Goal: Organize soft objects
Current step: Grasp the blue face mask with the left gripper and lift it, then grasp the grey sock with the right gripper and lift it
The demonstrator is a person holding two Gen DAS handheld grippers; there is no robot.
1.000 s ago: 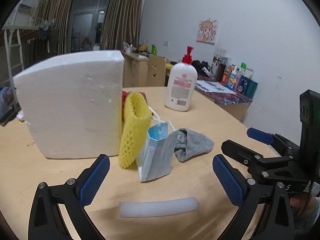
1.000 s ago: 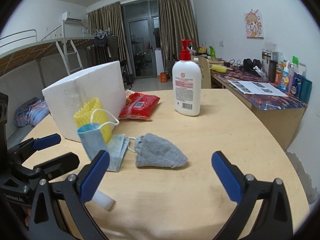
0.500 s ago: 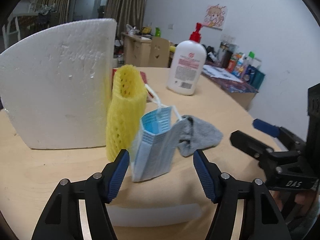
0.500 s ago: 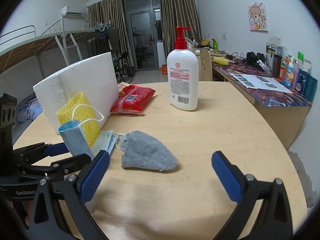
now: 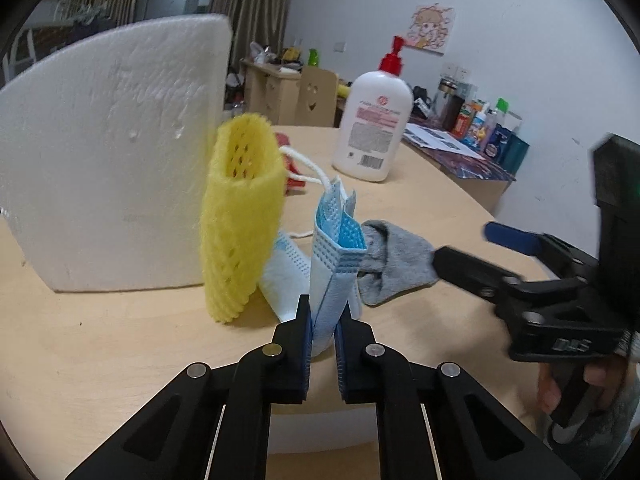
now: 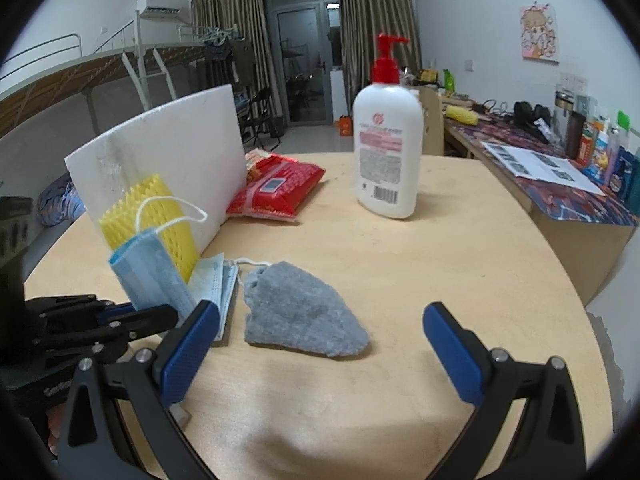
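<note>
My left gripper (image 5: 322,332) is shut on the lower edge of a folded blue face mask (image 5: 335,252) that stands upright; the mask (image 6: 150,268) also shows in the right wrist view. A yellow foam net sleeve (image 5: 240,220) leans against a white foam block (image 5: 108,152) just left of the mask. A grey sock (image 6: 300,314) lies on the round wooden table (image 6: 460,264) to the right of the mask. My right gripper (image 6: 318,354) is open and empty, just in front of the sock. More mask layers (image 6: 216,280) lie flat under the held one.
A white pump bottle (image 6: 388,148) with a red top stands at the back of the table. A red wipes pack (image 6: 276,188) lies behind the foam block. A white foam tube (image 5: 320,428) lies under my left gripper. A cluttered desk (image 6: 560,176) stands at the right.
My left gripper has moved forward and closed on the blue mask. My right gripper has come closer to the grey sock and stays open.
</note>
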